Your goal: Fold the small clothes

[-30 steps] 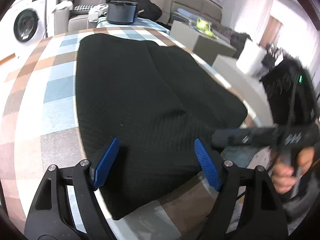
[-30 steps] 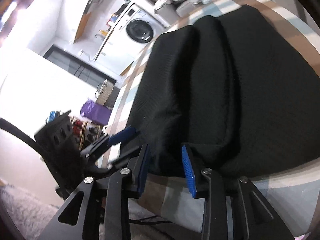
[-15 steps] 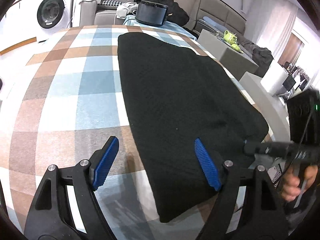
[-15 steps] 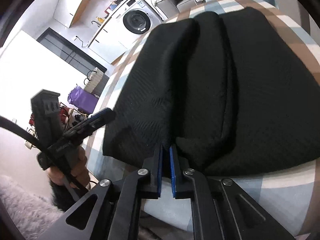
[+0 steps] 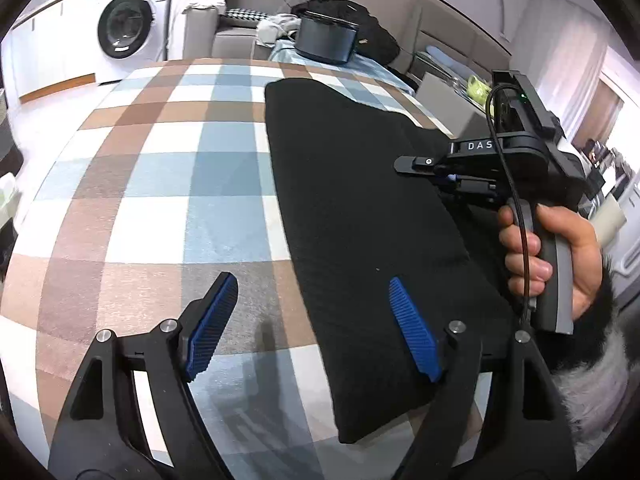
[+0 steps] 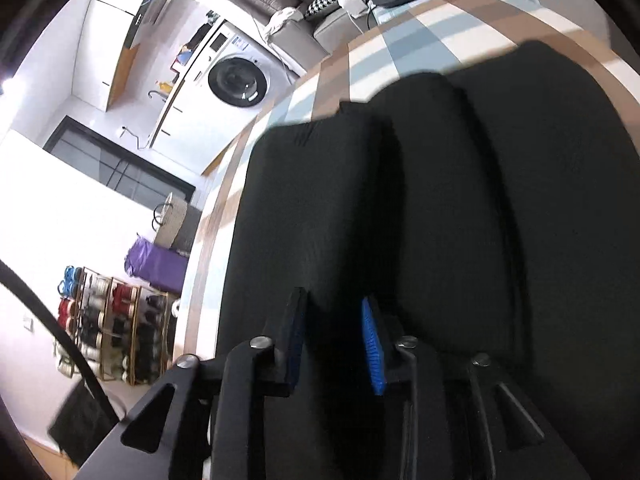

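On the checked counter (image 5: 168, 184), a black ribbed knit garment (image 5: 360, 216) lies as a long folded band, one rounded layer lifted. The left gripper (image 5: 312, 324) hovers at its near edge, ridged blue jaws wide apart and empty. The right gripper (image 6: 334, 344), jaws just closing, seems clamped on the dark cloth fold; blur obscures the contact.
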